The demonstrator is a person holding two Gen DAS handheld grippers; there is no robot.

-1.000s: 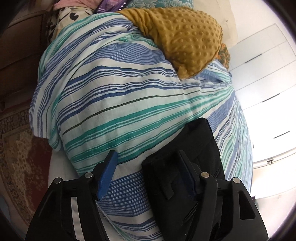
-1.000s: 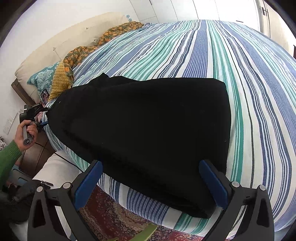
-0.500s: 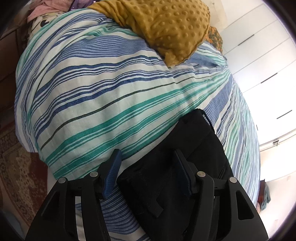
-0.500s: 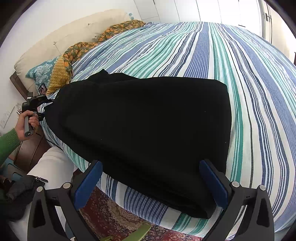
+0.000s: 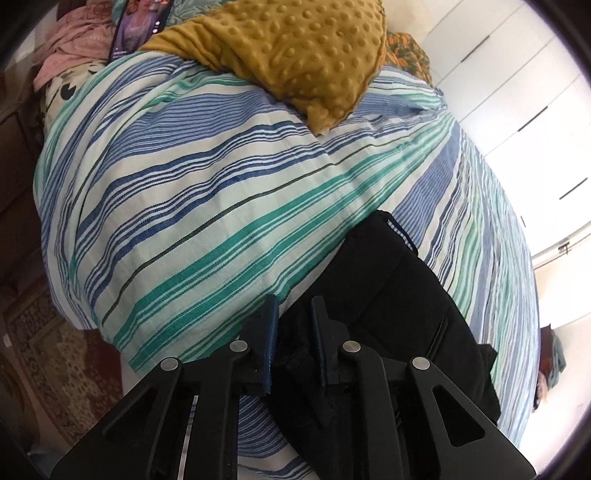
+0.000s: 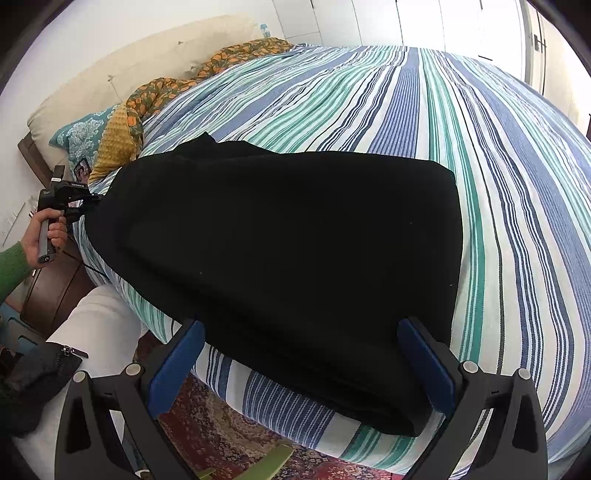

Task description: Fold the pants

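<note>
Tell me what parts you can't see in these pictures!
- Right wrist view: the near end of the black pants hangs over the striped bedspread edge, partly behind the right hand-held gripper.
- Left wrist view: the cloth pinched in the left hand-held gripper is too dark to show which part it is.
- Left wrist view: the phone is cut off by the top edge.

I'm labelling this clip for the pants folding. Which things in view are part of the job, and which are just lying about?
Part of the job:
black pants
left hand-held gripper, jaws just closed on a corner of the pants
right hand-held gripper, open at the near edge
striped bedcover, the work surface

Lying about:
mustard blanket
phone
teal pillow
rug
</note>
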